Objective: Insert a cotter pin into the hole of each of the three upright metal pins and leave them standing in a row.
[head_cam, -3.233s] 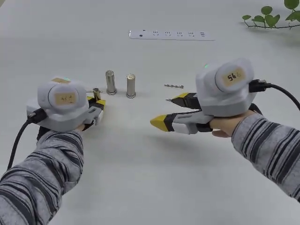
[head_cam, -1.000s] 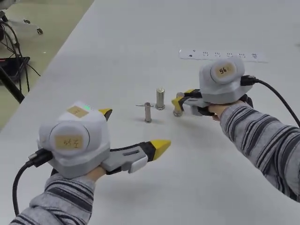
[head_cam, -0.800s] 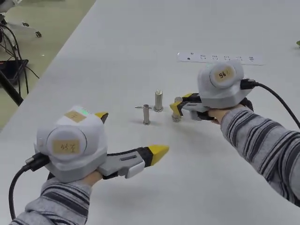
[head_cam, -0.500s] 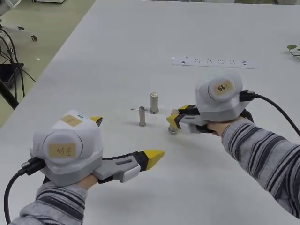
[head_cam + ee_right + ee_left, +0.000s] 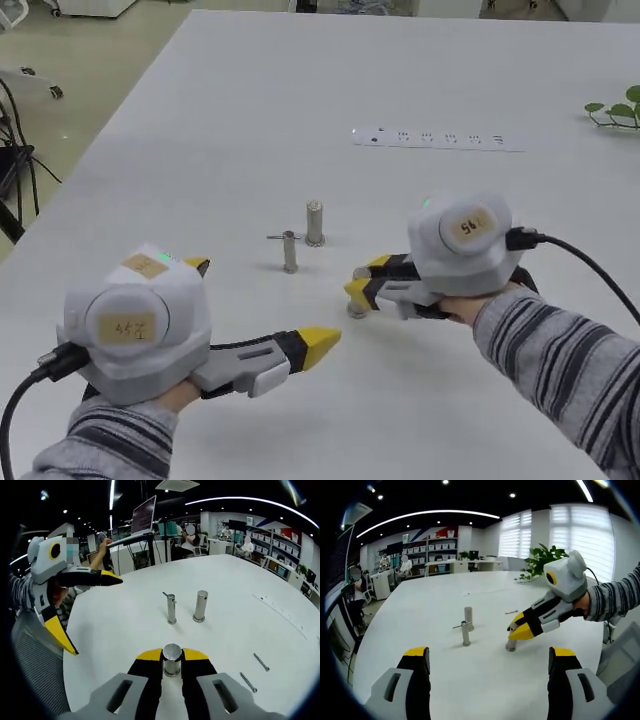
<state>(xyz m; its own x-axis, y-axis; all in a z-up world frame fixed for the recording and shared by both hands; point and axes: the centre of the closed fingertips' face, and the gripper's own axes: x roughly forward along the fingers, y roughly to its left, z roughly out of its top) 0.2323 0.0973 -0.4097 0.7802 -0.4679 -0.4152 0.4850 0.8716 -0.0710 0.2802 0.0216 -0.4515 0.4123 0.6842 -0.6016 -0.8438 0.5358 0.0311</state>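
Centrally, right gripper (image 5: 172,666) clamps pin (image 5: 172,653) (table (image 5: 250,100) edges distant).

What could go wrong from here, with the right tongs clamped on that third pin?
1. The right tongs grip the held pin near its top; a careless release could tip it, and it stands out of line with the plain pin and the pinned one.
2. The fitted cotter pin sticks out sideways; a brush from the open left tongs might topple its pin.
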